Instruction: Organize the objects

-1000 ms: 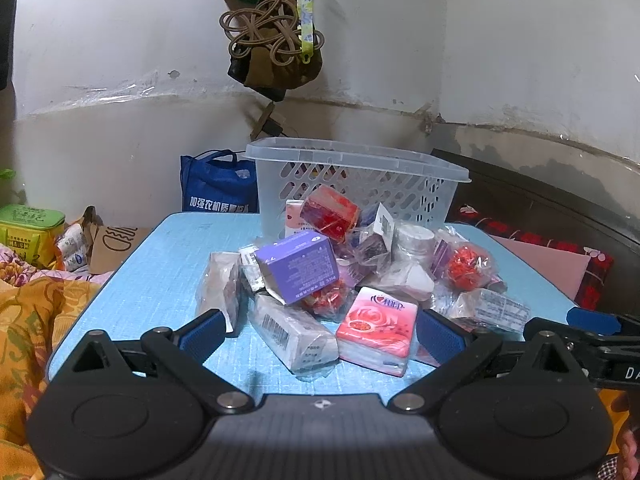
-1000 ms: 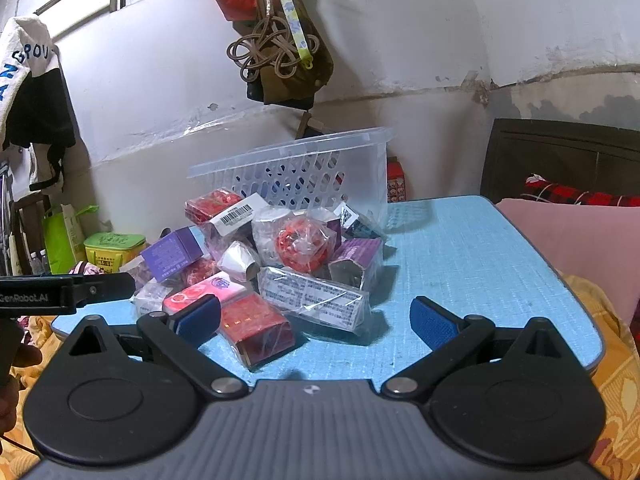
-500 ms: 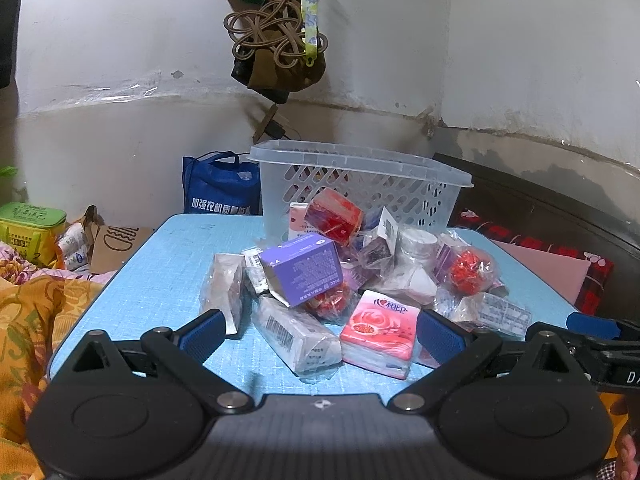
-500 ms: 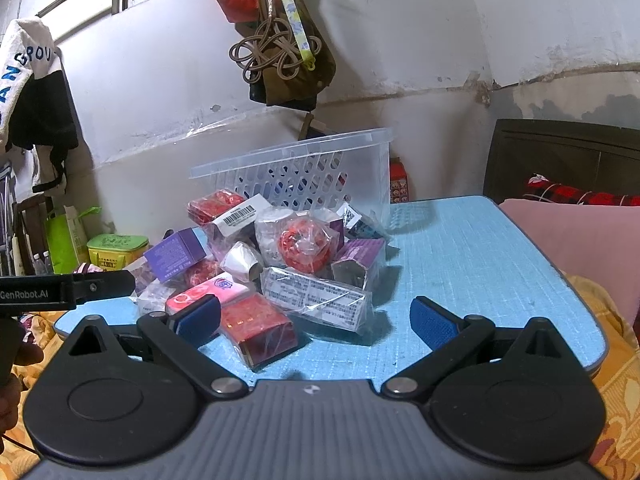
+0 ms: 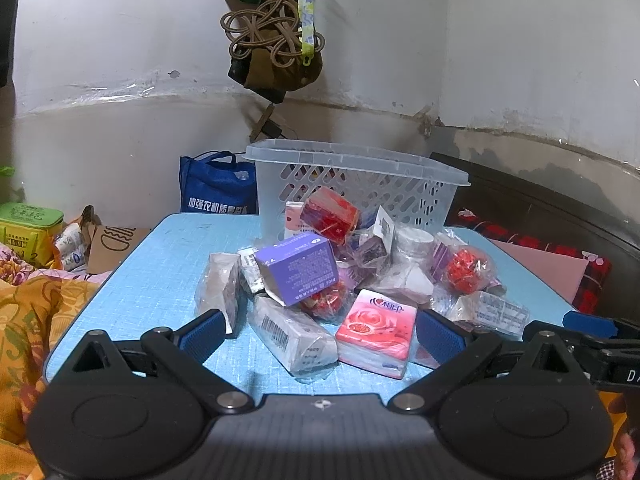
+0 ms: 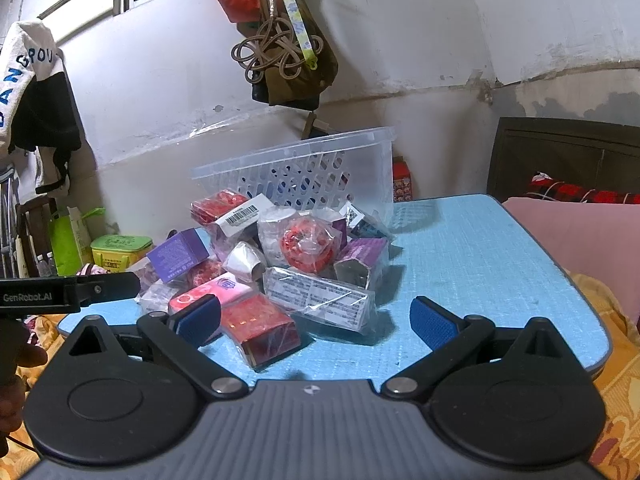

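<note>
Left gripper (image 5: 320, 334): jaws spread wide, nothing between the pads; it hangs at the near edge of the table (image 5: 160, 276), facing the pile.
Right gripper (image 6: 316, 320): jaws spread wide, holding nothing; also at the near table edge, to the right of the left one, whose side shows at the left of the right view.
Pile: a heap of wrapped packets and boxes on the blue table, directly in front of the basket (image 5: 356, 188) and leaning against its front wall.
Basket: clear, perforated, upright at the far side of the table; whether anything lies inside cannot be told.
Pink pack (image 5: 376, 328): nearest edge of the pile, just ahead of the left gripper, nearer its right finger.
White packet (image 5: 292, 336): barcode up, beside the pink pack on its left, in line with the gap of the left jaws.
Purple box (image 5: 298, 266): tilted, resting on top of the pile, between the white packet and the basket.
Red box (image 6: 260, 330): front of the pile, just beside the right gripper's left finger, not gripped.
Label packet (image 6: 320, 298): clear wrap, behind the red box, in line with the right gripper's gap.
Red ball (image 6: 306, 244): in clear wrap, high on the pile, in front of the basket.
</note>
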A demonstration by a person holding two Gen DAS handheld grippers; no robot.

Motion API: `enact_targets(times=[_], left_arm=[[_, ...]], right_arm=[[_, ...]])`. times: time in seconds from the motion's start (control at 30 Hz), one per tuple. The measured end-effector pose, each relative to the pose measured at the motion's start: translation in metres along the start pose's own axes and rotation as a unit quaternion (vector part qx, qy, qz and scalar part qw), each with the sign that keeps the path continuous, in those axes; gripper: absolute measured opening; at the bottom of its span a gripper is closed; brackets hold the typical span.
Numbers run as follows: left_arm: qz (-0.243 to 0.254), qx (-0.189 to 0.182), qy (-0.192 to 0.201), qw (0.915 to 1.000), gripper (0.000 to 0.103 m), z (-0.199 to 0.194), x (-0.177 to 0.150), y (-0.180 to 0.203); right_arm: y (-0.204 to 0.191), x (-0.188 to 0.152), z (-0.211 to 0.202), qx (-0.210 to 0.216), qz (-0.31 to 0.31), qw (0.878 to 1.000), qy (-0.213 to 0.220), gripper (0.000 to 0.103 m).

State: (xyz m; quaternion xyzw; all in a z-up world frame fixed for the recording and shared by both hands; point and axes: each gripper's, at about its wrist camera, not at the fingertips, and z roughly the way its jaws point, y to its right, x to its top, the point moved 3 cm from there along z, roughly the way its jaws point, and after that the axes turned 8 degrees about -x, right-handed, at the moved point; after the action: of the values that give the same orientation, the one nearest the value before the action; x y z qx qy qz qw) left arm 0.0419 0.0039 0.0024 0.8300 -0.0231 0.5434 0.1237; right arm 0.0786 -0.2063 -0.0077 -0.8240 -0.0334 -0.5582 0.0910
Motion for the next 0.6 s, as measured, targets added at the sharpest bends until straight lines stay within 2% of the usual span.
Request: enact_targets(times=[0.6], left_arm=[[-0.003, -0.001, 0.001, 1.0, 0.101, 0.0012, -0.0022, -0.0039]], right_arm=[[0.003, 0.0025, -0.0032, 0.014, 0.013, 1.0, 0.011, 0.103]])
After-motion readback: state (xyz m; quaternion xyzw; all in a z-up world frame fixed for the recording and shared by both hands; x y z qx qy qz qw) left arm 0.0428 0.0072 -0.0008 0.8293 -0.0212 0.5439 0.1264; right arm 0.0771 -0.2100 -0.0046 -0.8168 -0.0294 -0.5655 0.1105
